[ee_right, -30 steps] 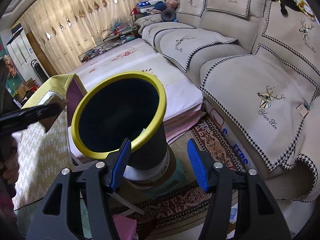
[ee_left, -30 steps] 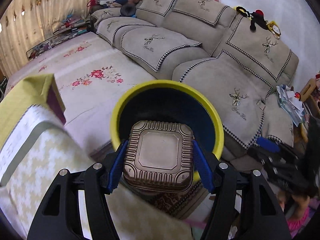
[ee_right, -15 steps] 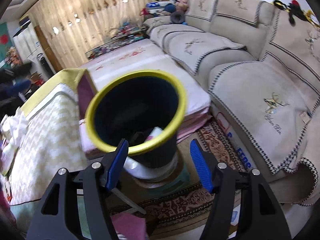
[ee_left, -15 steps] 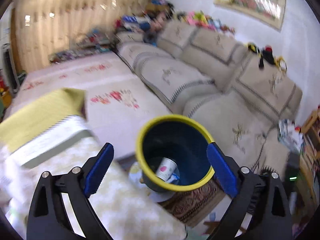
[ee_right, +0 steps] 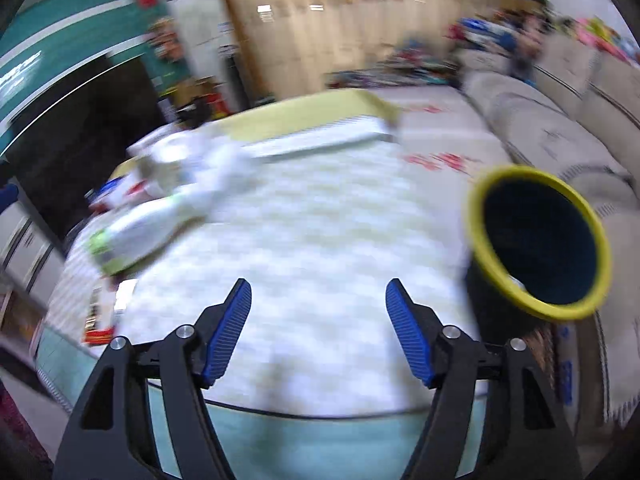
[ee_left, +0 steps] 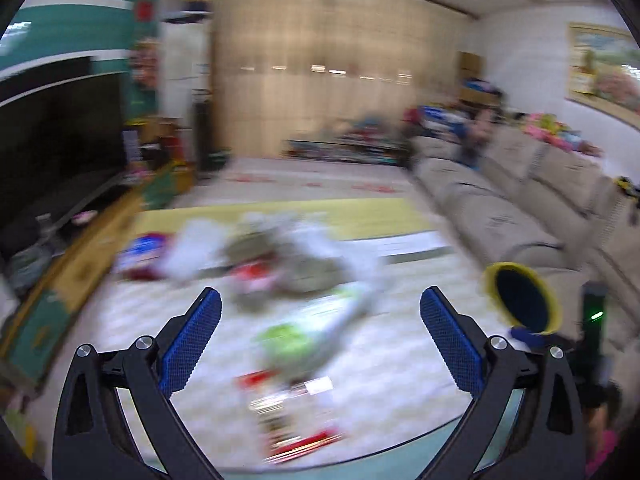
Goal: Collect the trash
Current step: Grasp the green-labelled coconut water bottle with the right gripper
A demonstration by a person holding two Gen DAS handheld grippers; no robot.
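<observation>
I count one yellow-rimmed bin (ee_right: 538, 240) and one sofa (ee_left: 520, 208) — plus one heap of trash (ee_left: 280, 264) on one table (ee_right: 320, 240), its pieces too blurred to number.

This is a home living room. A long beige sofa (ee_left: 520, 216) runs down the right side, with soft toys (ee_left: 556, 130) heaped along its back and a framed picture (ee_left: 604, 64) on the wall above. A big dark TV (ee_left: 56, 132) faces it from the left. Closed curtains (ee_left: 320, 72) fill the far wall. A cloth-covered table (ee_right: 312, 248) carries blurred wrappers, beside a yellow-rimmed bin (ee_right: 540, 244).
</observation>
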